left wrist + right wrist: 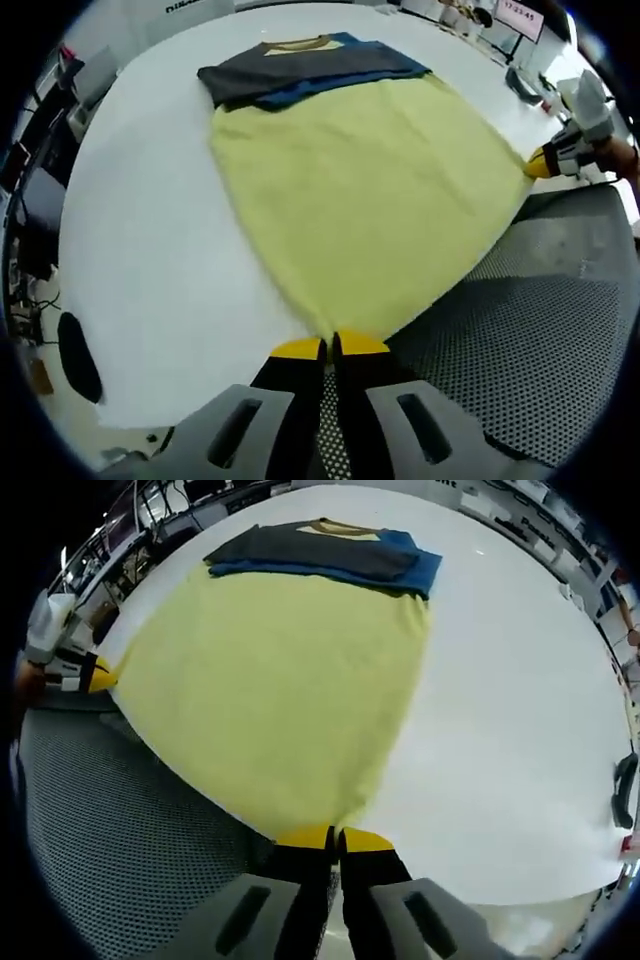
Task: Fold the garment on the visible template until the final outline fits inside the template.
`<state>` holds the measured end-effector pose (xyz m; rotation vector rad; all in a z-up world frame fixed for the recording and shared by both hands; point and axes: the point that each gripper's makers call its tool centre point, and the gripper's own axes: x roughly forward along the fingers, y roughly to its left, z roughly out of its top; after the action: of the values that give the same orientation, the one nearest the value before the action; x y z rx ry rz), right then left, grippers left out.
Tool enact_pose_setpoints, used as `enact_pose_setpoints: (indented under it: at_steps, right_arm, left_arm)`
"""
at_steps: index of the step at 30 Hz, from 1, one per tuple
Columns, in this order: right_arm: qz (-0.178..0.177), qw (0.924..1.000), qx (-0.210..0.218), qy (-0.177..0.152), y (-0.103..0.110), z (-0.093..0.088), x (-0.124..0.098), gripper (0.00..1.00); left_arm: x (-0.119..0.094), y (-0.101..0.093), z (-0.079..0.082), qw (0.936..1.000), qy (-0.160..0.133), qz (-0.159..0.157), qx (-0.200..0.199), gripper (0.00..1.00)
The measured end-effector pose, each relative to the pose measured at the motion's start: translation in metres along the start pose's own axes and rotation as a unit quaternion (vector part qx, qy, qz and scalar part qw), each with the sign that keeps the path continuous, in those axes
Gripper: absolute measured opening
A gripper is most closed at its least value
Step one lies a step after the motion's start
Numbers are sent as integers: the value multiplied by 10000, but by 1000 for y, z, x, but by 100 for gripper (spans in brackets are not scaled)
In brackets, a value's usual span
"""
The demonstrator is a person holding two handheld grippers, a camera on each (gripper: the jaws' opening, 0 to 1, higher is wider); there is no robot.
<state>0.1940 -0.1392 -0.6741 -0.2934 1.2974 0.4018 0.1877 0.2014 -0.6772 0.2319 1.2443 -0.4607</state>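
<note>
Grip: our left gripper (pixel 330 346) and right gripper (pixel 334 837) jaws pinch the garment's (pixel 360 190) near hem corners.
Risk: we judge uneven lifting could skew the fold.

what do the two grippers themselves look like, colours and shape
Both match. The left gripper has two black fingers capped with yellow tips, rising from a light grey moulded body with slot-shaped cutouts. The right gripper is the same build: black fingers, yellow tips, grey slotted body. Seen from the side, each carries a white-grey block behind the yellow tips.

A monitor (pixel 522 14) stands beyond the white table (pixel 150 250).
</note>
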Motion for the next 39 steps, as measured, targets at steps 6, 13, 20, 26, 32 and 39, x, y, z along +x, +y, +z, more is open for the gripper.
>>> enact_pose_setpoints:
  at_steps: [6,13,20,26,32,39]
  right_arm:
    - [120,9996,-140,210,6,-7,-3,0]
    - [213,9992,-218,259,11,-9,-8,0]
    - [380,9992,57,-91,14,5,-18,0]
    - [439,9979,141,-454,12,25,-33,0]
    - [395,9944,231,-954,1,57,-51,0]
    - [139,9910,27,-1332,-15,86,-67,0]
  left_arm:
    - [-2,-4,-10,9995,280,-69,153,2]
    - [-4,-5,-15,9989,406,-16,232,2]
    - [-14,-4,-10,9996,256,-135,-22,2]
    - [-27,2,12,9979,-280,-283,-517,2]
    - [-45,19,53,9898,-1026,-375,-911,2]
    - [-56,34,81,9843,-1385,-317,-1046,1]
